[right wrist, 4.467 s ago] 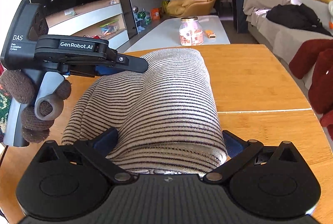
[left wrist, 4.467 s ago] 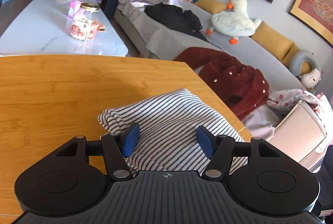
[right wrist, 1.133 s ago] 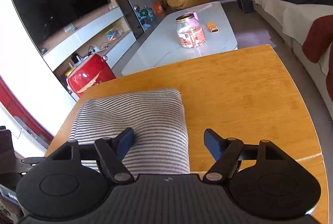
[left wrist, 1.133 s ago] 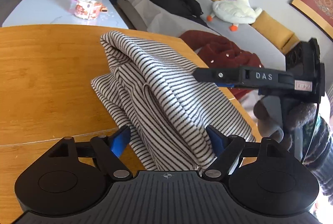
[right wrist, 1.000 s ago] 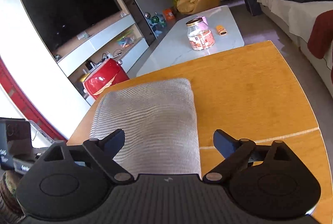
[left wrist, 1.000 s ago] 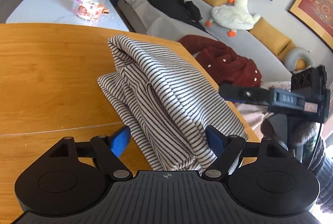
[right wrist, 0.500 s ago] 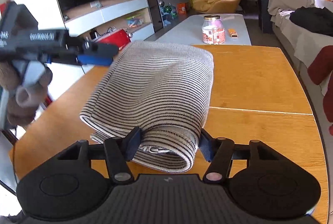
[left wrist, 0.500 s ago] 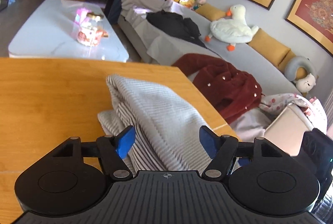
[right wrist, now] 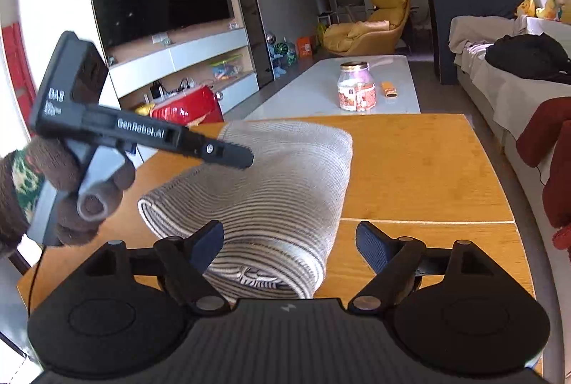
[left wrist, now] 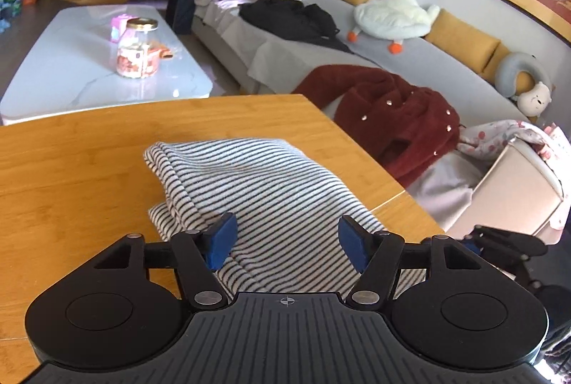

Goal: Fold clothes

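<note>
A folded black-and-white striped garment (left wrist: 264, 191) lies on the wooden table (left wrist: 71, 170); it also shows in the right wrist view (right wrist: 271, 191). My left gripper (left wrist: 287, 237) is open, its blue pads just above the garment's near end, holding nothing. In the right wrist view the left gripper's body (right wrist: 142, 134) hovers over the garment's left side. My right gripper (right wrist: 291, 243) is open at the garment's rolled near edge, and the fabric is not pinched.
The table (right wrist: 428, 177) ends close on the right. A sofa (left wrist: 357, 55) with a dark red coat (left wrist: 392, 120), a black garment and plush toys stands beyond it. A white coffee table (left wrist: 71, 62) holds a jar (left wrist: 137, 48).
The garment went from held up and draped to lying folded on the table. Both grippers let go and drew back to its near end.
</note>
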